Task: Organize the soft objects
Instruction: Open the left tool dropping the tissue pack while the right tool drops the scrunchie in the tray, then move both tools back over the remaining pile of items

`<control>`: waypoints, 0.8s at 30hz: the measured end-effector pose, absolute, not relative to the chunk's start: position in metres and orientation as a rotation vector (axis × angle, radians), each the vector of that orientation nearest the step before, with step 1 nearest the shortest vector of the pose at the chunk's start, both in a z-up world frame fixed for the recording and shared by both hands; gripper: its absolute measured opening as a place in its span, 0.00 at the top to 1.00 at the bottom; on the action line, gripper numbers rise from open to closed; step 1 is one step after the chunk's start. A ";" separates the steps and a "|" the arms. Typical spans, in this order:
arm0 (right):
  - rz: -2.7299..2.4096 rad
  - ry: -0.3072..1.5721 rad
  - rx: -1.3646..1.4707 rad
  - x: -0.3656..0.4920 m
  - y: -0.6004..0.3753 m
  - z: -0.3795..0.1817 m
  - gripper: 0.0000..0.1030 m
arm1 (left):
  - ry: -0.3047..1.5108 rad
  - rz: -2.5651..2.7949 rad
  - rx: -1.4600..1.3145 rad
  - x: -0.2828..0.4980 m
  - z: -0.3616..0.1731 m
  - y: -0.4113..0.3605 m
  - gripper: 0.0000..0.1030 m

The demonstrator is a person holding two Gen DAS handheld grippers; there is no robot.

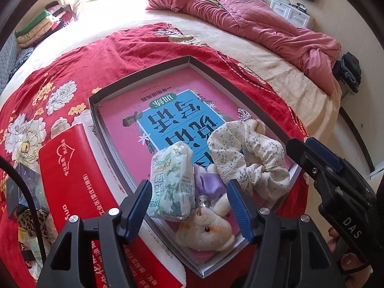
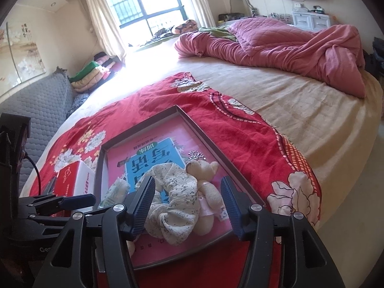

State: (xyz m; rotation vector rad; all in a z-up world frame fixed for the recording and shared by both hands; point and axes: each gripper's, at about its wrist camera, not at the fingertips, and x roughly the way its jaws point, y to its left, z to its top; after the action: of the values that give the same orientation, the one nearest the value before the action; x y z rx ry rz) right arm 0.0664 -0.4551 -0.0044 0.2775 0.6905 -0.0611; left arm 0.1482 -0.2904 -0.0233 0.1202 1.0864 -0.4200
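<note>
Shallow grey box lid (image 1: 141,76) on a red floral bedspread (image 1: 60,76), spread over a wide bed (image 1: 216,38).

Inside the box lid, all crowded into the near end:
- pale green tissue pack (image 1: 171,182), tilted, leaning on a plush bunny in a lilac dress (image 1: 204,228);
- cream floral scrunchie (image 1: 247,158) at about 2 o'clock from the tissue pack, touching the bunny's dress;
- small plush bear (image 2: 206,180) with a silver tiara (image 2: 195,156), lying against the scrunchie's right side;
- pink and blue book cover (image 1: 168,110) flat underneath all of them.

Left claw (image 1: 189,206): jaws apart, pads off everything. Tissue pack and bunny between the fingers, the pack near the left pad (image 1: 138,206), the bunny's head toward the right one.

Right claw (image 2: 187,206): jaws likewise apart, gripping nothing. Scrunchie and bear between the fingers, the scrunchie close beside the left pad (image 2: 142,206), the bear's legs toward the right pad, with a clear gap.

Seen from the left wrist, right claw at 3 o'clock, just past the scrunchie.

Red tissue box (image 1: 72,168) outside the lid, at 9 o'clock from the left claw. Crumpled pink quilt (image 1: 252,16) far off at 1 o'clock.
</note>
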 end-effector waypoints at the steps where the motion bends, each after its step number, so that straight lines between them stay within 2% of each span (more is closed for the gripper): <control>1: -0.063 0.690 0.276 0.066 -0.455 -0.004 0.43 | 1.074 -0.421 0.110 0.147 -0.020 -0.288 0.37; 9: -0.070 0.691 0.253 0.066 -0.449 0.000 0.42 | 0.993 -0.413 0.039 0.135 0.013 -0.264 0.31; 12: -0.084 0.690 0.225 0.066 -0.443 0.004 0.32 | 0.972 -0.399 0.042 0.129 0.022 -0.258 0.30; 24: -0.116 0.651 0.136 0.057 -0.417 0.029 0.27 | 0.947 -0.351 0.011 0.113 0.035 -0.231 0.24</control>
State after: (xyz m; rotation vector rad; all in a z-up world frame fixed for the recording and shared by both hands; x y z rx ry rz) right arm 0.0568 -0.4172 0.0291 0.1361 0.6510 -0.1155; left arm 0.1131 -0.2307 0.0348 0.0111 0.9466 -0.3512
